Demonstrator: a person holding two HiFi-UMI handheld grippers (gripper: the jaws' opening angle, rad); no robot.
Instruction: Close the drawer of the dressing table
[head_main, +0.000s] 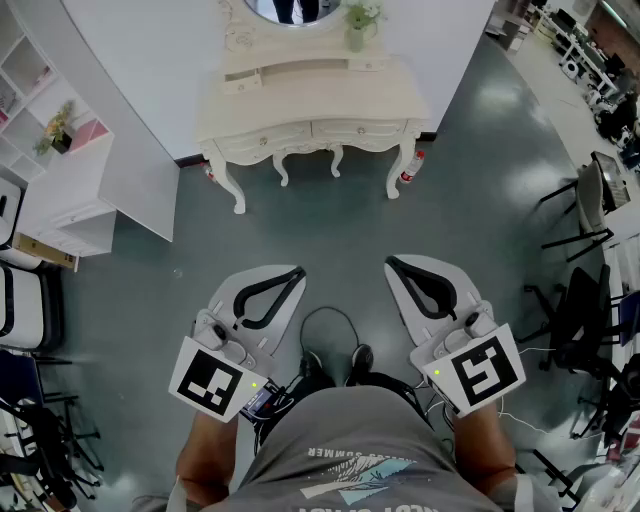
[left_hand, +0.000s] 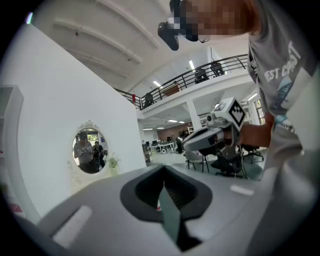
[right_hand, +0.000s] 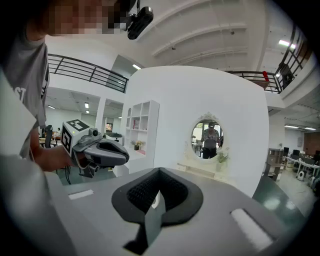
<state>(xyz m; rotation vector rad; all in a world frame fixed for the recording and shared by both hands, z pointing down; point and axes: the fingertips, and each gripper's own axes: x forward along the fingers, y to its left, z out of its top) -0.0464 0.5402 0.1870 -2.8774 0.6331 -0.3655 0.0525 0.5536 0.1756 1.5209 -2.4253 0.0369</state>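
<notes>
Nothing is done yet: the left gripper and right gripper, jaws clenched empty, hang well apart from the dressing table.

The dressing table has its mirror cut off by the top edge.

Right gripper, fingers seemingly closed together, faces the oval mirror.

One dressing table at twelve o'clock, one oval mirror, one flower vase; two claws at six: left claw, right claw.
</notes>
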